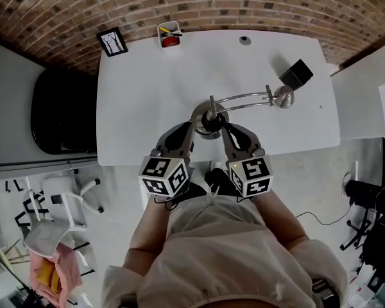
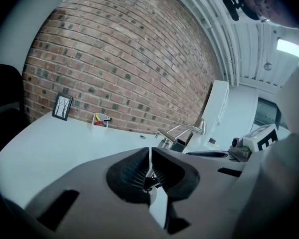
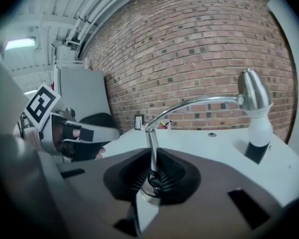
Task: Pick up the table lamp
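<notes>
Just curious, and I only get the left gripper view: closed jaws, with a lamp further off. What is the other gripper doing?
Observer: The right gripper is shut too, and the upright stem of the lamp is straight ahead of its tips.
Visitor: Is either one touching the lamp?
Observer: In the head view both tips sit close beside its round base, the left gripper on the base's left. I cannot tell whether they touch.
Visitor: Where does it stand?
Observer: At the near edge of the table, with its curved arm reaching off to the right.
</notes>
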